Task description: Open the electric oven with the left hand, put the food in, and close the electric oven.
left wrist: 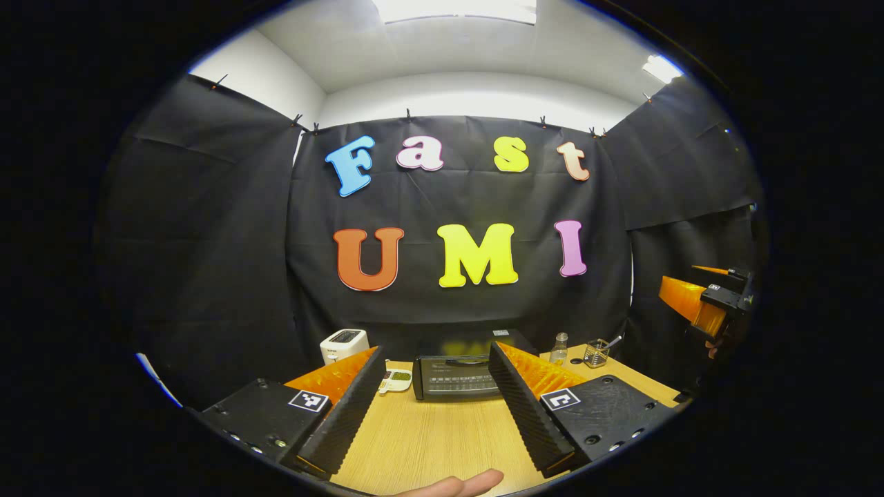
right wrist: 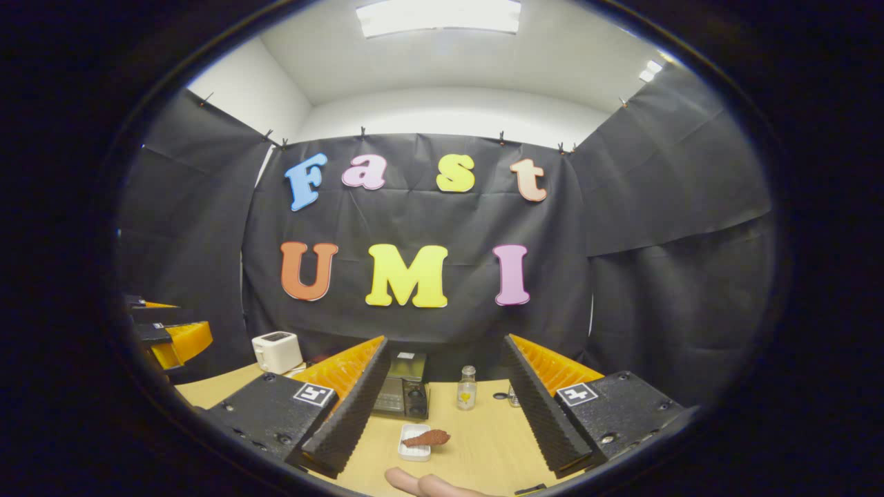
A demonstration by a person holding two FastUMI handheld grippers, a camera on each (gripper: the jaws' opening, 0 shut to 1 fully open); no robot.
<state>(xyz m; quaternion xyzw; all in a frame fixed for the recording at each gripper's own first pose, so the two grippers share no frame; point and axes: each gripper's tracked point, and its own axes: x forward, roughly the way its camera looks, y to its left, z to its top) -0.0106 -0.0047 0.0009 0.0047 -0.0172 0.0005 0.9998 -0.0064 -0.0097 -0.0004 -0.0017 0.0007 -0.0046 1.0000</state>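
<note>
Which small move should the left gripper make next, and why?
Probably advance the left gripper, open and empty, toward the oven handle. The door looks shut, and the food lies on its tray, untouched.

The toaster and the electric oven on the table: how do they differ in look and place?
The toaster is white and small, while the electric oven is dark and wider. The toaster stands toward the left back of the table; the oven stands near the middle, between the left gripper's open fingers in the left gripper view. Both rest upright on the table near the booth's wall.
</note>
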